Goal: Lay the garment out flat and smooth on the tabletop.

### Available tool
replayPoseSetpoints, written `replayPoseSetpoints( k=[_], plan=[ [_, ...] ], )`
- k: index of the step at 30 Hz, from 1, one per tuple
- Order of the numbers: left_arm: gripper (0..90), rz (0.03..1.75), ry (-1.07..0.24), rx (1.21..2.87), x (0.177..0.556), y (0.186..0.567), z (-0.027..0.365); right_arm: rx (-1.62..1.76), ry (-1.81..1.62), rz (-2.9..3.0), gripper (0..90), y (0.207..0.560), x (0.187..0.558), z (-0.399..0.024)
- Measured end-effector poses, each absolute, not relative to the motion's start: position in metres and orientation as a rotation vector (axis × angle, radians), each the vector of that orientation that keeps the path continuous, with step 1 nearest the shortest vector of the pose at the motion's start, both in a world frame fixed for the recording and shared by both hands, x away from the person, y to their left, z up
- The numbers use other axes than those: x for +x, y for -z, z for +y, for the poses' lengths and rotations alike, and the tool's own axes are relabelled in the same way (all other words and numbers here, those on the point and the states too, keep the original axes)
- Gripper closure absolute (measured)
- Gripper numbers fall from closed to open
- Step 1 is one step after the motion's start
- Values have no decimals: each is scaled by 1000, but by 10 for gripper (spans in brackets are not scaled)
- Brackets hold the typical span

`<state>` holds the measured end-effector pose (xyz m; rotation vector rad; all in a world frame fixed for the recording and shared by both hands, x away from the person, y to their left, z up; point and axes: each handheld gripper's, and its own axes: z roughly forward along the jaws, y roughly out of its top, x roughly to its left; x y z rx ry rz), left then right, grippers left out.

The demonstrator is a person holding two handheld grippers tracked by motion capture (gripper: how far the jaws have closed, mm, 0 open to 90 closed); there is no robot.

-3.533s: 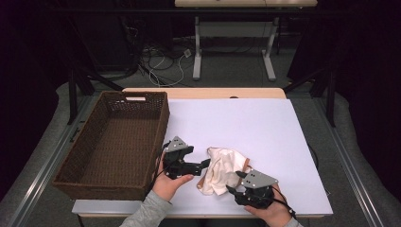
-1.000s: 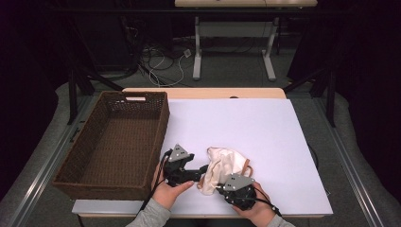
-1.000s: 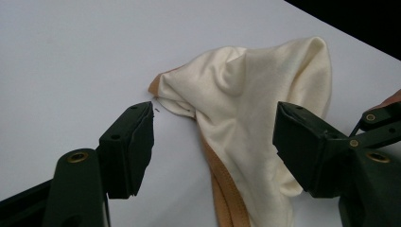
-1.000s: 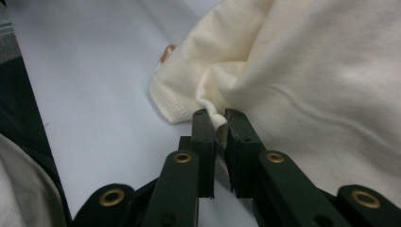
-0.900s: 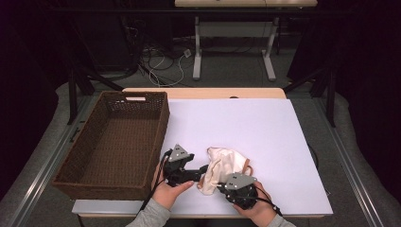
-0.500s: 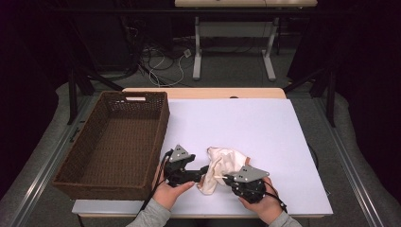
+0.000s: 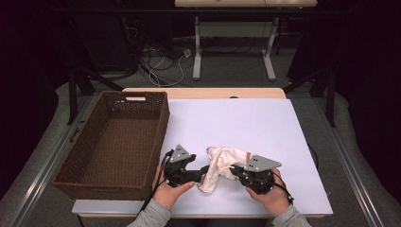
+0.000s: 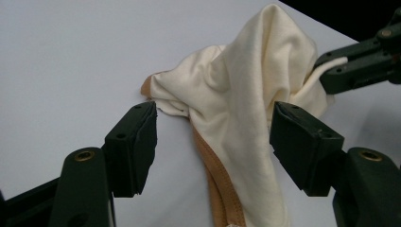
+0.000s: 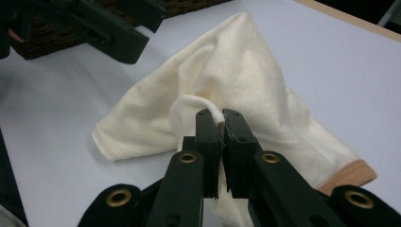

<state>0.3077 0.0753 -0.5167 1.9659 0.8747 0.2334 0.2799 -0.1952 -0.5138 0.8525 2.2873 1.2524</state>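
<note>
Cream cloth [image 9: 236, 71] pinched by right gripper [image 9: 221, 118]; left gripper [image 8: 213, 130] gapes around it.

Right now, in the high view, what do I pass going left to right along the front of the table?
Basket → left gripper → cloth → right gripper

no readable text, labels or numbers
</note>
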Motion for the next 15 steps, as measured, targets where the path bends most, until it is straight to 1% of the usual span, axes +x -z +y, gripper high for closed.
replayPoseSetpoints(
  k=[15],
  plan=[
    [328, 854, -245, 1979, 305, 518, 71, 913, -1299, 2220, 862, 496, 309, -206]
  ],
)
